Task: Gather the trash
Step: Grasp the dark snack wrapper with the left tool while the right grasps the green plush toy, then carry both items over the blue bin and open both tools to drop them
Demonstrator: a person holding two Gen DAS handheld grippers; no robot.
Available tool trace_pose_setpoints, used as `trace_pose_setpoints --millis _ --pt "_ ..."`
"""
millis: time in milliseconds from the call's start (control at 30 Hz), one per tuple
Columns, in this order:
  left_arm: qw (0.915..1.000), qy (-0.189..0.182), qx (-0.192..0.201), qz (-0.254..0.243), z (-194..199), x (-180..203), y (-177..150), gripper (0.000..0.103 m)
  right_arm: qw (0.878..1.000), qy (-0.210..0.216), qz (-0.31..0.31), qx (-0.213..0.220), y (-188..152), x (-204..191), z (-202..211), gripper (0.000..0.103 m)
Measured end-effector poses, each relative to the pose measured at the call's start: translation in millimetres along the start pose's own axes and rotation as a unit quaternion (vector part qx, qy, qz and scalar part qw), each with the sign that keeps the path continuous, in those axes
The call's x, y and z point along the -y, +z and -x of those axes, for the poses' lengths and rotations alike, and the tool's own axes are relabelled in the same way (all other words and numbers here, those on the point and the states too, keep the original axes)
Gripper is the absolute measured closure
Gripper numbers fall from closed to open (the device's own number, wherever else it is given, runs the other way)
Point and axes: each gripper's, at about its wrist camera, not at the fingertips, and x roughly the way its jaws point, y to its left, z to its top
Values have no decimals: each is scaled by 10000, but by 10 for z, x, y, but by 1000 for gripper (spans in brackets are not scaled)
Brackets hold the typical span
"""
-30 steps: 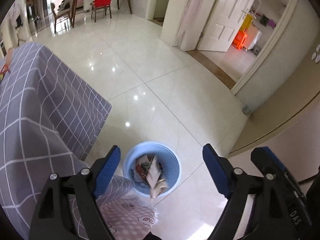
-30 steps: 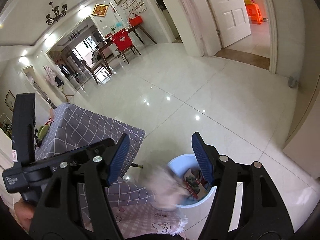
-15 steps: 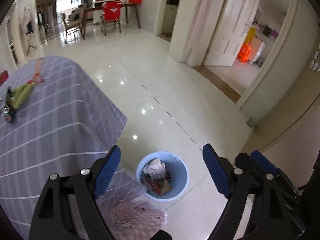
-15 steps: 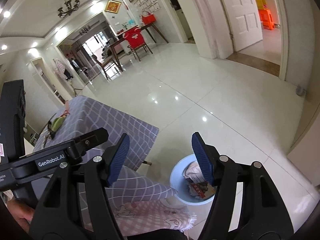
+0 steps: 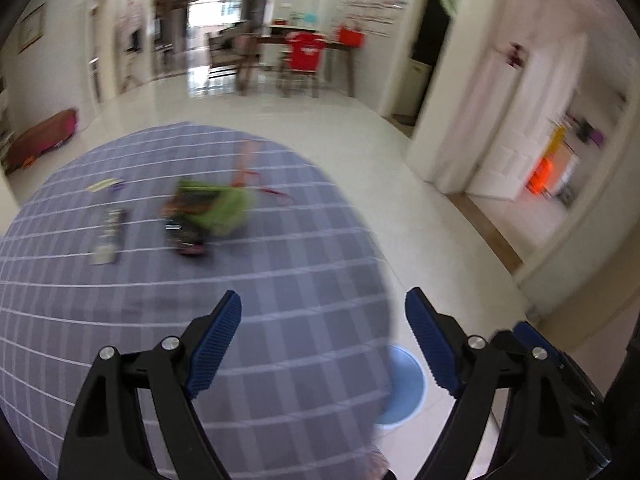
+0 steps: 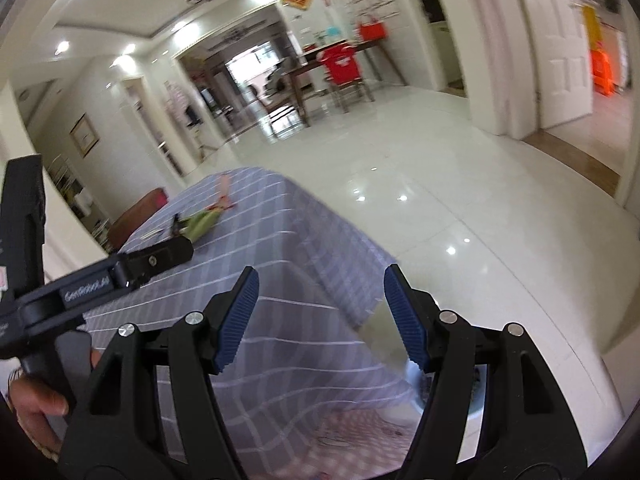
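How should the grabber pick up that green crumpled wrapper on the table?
Probably from above, closing on the raised, bunched middle of the green wrapper. It lies loose on the checked tablecloth, so its humped part gives the open left gripper something to pinch. Blur hides finer detail.

Desk [image 5: 280, 320] cloth: grey-lavender w/ thin white grid. Blurred trash on it: lime-green wrapper [image 5: 224, 208], dark packet [image 5: 184, 236] w/ pink bits, grey-white strip [image 5: 108, 236]. Bin [image 5: 404, 384] pale blue. Floor [image 6: 460, 200]: glossy white tiles. Hand-held gripper pads [image 5: 214, 344] ribbed blue, frames black. Far chair [image 5: 306, 54] red.
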Motion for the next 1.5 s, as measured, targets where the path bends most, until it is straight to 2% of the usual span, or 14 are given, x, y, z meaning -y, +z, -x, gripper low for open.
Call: trace_pose_setpoints --millis 133,267,467,567,600,667,700,733,767,1067,1133,1167,1300,1500 --pt "9980 207 53 603 -38 -546 168 21 9995 198 193 -166 88 -317 -334 38" --pt "9937 168 -46 1108 -209 -977 337 21 9987 315 280 -301 239 -575 -692 38" --pt "9903 21 -254 1365 -535 -1224 491 34 9970 487 247 -541 484 -845 -1200 38" --pt "9882 -182 -334 1482 -683 -1253 491 36 9960 531 247 -679 536 -920 -1427 38" --pt "9884 -219 -357 1462 -735 -1236 488 39 9958 540 237 -704 544 -930 -1473 38" --pt "9891 -267 -506 1359 -873 -1225 490 68 9947 592 193 -814 552 -945 -1591 37" --pt "9897 -294 -426 1334 -873 -1235 502 69 9942 620 162 -863 558 -952 -1636 37" --pt "9899 -303 -446 1311 -888 -1242 511 80 9937 649 130 -905 571 -965 -1684 37" --pt "9892 -356 -460 1348 -885 -1269 516 84 9933 655 115 -944 579 -979 -1740 37" --pt "9878 -75 44 1558 -540 -1518 468 86 9911 454 471 -1159 574 -1239 -2032 37" --pt "9874 -42 95 1582 -474 -1559 461 86 9886 380 775 -1237 543 -1348 -2074 60" --pt "9872 -48 106 1592 -453 -1583 476 86 9862 376 895 -1339 513 -1374 -2098 81" --pt "9873 -73 199 1575 -288 -1553 455 86 9871 556 940 -1169 535 -1376 -1964 89" --pt "9890 -231 467 1385 46 -1255 486 87 9915 849 823 -552 680 -1265 -1312 90"
